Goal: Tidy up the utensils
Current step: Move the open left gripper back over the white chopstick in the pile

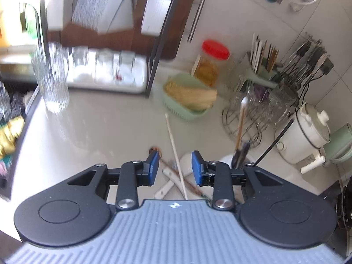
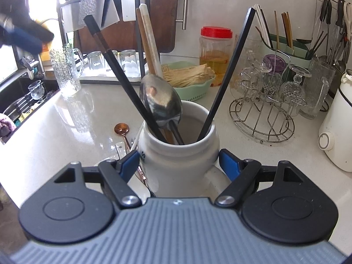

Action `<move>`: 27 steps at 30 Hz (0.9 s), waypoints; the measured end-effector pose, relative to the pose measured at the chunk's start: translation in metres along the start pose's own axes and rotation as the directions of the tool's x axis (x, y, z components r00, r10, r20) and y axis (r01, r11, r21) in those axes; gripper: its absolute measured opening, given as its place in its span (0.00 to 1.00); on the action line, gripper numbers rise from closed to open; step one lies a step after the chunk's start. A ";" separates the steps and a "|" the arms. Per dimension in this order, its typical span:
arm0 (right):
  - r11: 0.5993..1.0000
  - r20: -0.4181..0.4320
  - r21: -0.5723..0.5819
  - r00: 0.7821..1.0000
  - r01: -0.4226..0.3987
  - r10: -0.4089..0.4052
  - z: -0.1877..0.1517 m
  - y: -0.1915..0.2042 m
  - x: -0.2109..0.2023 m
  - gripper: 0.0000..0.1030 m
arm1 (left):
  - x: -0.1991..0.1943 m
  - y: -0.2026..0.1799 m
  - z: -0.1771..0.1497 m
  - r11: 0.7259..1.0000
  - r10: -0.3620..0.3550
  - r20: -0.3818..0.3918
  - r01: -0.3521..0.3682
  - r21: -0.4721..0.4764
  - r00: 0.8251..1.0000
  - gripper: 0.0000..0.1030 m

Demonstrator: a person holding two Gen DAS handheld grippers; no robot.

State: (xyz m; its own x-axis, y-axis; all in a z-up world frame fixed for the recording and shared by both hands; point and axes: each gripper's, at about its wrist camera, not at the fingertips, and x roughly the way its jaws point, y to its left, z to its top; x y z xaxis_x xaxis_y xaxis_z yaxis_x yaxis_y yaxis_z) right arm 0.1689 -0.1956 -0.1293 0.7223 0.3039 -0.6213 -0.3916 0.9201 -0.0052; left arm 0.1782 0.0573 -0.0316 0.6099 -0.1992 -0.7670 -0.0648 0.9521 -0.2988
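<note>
My right gripper is shut on a white ceramic jar, one blue pad pressed on each side. In the jar stand a metal spoon, two black chopsticks, and a wooden and a white handle. A copper spoon lies on the counter left of the jar. My left gripper hangs open above loose utensils: a white chopstick, a brown one and white-handled pieces. Nothing is between its pads. The jar sits just to its right.
A green basket of dry noodles and a red-lidded jar stand behind. A wire rack of glasses and a white cooker are on the right. On the left are a glass mug and the sink.
</note>
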 end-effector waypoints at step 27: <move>0.999 -0.089 0.033 0.996 0.006 -0.003 0.013 -0.002 0.007 0.79 | 0.197 0.029 0.034 0.993 -0.105 -0.189 0.092 -0.074 0.976 0.36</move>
State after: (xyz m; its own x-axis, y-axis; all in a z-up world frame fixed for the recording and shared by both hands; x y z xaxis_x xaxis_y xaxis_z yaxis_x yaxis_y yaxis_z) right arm 0.1823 -0.1915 -0.1235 0.6697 0.2782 -0.6886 -0.3682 0.9296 0.0175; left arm 0.3231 0.0540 -0.1720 0.4526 -0.3384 -0.8250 -0.0667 0.9098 -0.4097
